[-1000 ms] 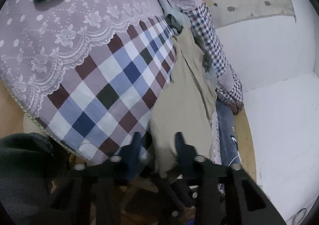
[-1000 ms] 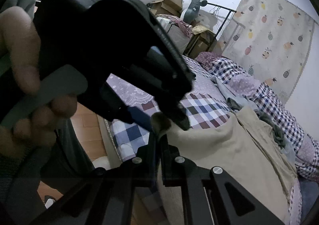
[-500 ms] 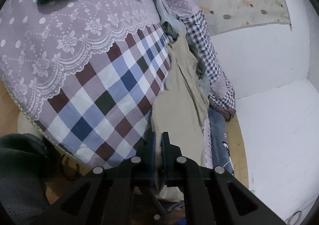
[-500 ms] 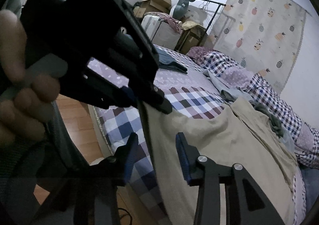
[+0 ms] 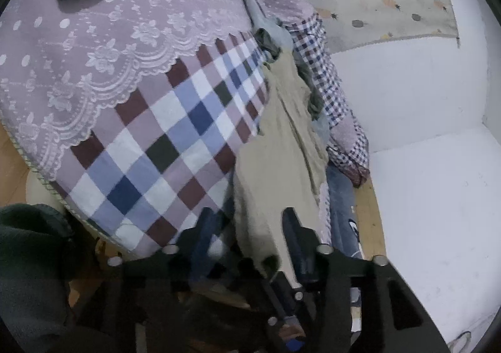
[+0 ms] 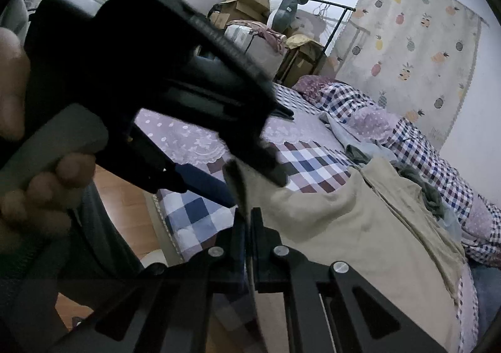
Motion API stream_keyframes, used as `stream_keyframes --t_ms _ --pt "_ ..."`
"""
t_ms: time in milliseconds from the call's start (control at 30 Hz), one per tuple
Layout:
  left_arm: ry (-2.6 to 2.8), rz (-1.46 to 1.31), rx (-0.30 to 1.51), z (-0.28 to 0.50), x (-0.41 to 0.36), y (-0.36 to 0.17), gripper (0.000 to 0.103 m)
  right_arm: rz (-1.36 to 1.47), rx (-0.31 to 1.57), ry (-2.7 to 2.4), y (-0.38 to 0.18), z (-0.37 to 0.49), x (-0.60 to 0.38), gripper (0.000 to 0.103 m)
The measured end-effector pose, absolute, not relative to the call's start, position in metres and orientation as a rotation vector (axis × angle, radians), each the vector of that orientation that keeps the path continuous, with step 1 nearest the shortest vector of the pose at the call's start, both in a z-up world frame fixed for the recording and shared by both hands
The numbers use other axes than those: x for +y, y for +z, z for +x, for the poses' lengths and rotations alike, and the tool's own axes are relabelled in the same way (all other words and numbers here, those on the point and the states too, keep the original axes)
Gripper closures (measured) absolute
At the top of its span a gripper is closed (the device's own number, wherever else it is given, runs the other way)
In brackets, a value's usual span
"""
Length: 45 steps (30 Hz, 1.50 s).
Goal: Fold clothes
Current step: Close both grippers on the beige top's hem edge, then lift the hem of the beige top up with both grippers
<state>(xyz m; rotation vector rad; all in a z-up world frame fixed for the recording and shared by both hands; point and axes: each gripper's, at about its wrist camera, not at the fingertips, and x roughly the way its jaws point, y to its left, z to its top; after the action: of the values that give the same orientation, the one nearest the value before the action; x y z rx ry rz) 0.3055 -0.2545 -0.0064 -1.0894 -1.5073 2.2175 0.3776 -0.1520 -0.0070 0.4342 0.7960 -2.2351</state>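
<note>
1. Right black two-finger gripper (image 6: 249,221) is closed on the edge of the beige cotton garment (image 6: 360,227).
2. Left black gripper (image 5: 247,227) has its jaws apart, with the garment's corner (image 5: 269,184) between them.
3. Garment lies on the checked purple bedspread (image 5: 162,140), near its edge.

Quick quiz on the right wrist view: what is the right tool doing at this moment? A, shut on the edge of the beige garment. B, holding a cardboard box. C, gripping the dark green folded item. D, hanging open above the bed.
A: the right tool has its fingers pressed together with the beige garment edge pinched between them.
</note>
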Motion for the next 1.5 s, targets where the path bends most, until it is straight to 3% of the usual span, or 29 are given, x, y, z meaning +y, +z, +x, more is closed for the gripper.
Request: stream_keyframes --t_ms 167,200,233,267,433,633,733,800,1500 --pt "2.205 -1.093 -1.503 0.306 -0.251 -0.008 0.053 0.434 0.795 -2.236 -0.005 0.379 -0.154 0.102" --pt "2.208 -1.083 -1.504 0.306 -0.252 -0.007 0.068 0.434 0.794 -2.239 -0.005 0.379 -0.154 0.102" --pt "2.210 -1.073 -1.504 0.307 -0.253 -0.006 0.094 0.435 0.796 -2.243 -0.005 0.379 -0.154 0.102" --pt "2.210 -1.076 -1.502 0.306 -0.252 -0.006 0.099 0.438 0.798 -2.248 -0.004 0.379 -0.153 0.102" --pt "2.244 -1.059 -1.441 0.306 -0.249 0.003 0.099 0.450 0.803 -2.274 -0.004 0.376 -0.150 0.101" --pt "2.268 -1.052 -1.424 0.310 -0.252 0.008 0.099 0.476 0.799 -2.305 -0.002 0.372 -0.146 0.093" --pt "2.273 -1.044 -1.422 0.311 -0.252 0.011 0.099 0.492 0.800 -2.327 -0.004 0.370 -0.142 0.082" --pt "2.277 -1.043 -1.413 0.312 -0.252 0.014 0.099 0.500 0.795 -2.351 -0.006 0.368 -0.139 0.064" --pt "2.272 -0.919 -1.426 0.310 -0.246 0.075 0.100 0.623 0.864 -2.569 -0.017 0.337 -0.062 0.060"
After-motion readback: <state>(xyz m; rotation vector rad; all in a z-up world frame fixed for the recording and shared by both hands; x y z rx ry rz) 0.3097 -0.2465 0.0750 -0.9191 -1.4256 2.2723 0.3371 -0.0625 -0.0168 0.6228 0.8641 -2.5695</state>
